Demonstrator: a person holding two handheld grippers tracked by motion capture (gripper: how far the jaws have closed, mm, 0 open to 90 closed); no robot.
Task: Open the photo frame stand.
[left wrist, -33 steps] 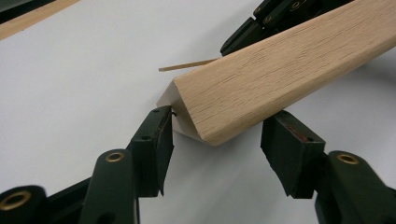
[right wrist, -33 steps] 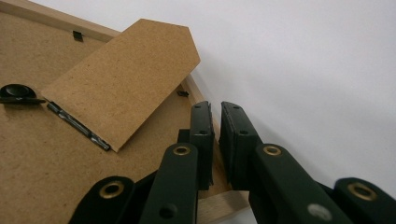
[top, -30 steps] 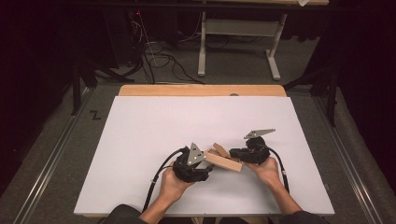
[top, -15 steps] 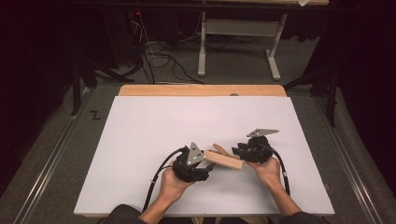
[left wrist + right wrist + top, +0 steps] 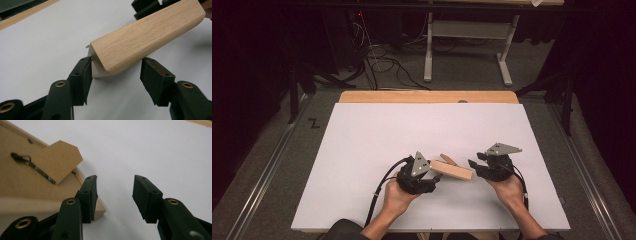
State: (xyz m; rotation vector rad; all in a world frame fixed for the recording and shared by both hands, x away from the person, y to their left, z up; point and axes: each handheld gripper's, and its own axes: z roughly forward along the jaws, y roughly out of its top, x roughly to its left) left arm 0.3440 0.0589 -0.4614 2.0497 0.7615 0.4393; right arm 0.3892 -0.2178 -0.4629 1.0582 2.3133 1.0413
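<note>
Frame (image 5: 453,170) of pale wood lies on the white counter (image 5: 362,140), at about 6 o'clock of its surface, between the two tongs. In the high view it runs from 9 to 3 o'clock, with a small stand flap (image 5: 448,159) poking up at its 11 o'clock corner.

Left tongs (image 5: 435,178) sit at the frame's 9 o'clock end, held in the left hand (image 5: 394,197), a cable (image 5: 379,187) trailing back toward 7 o'clock. In the left gripper view the left tongs (image 5: 116,72) are spread wide around the frame's (image 5: 147,35) near corner: one jaw touches the wood's edge, the other stands just clear of it, so nothing is clamped.

Right tongs (image 5: 472,165) sit at the frame's 3 o'clock end, in the right hand (image 5: 509,190), with the grey plate (image 5: 502,148) on top. In the right gripper view the right tongs (image 5: 114,195) are also open, with bare counter (image 5: 150,150) between the jaws. The frame's brown back (image 5: 22,180) and flap (image 5: 56,161) lie at 9 o'clock of them; the nearer jaw is just beside the frame's edge, possibly touching, though the angle is poor.
</note>
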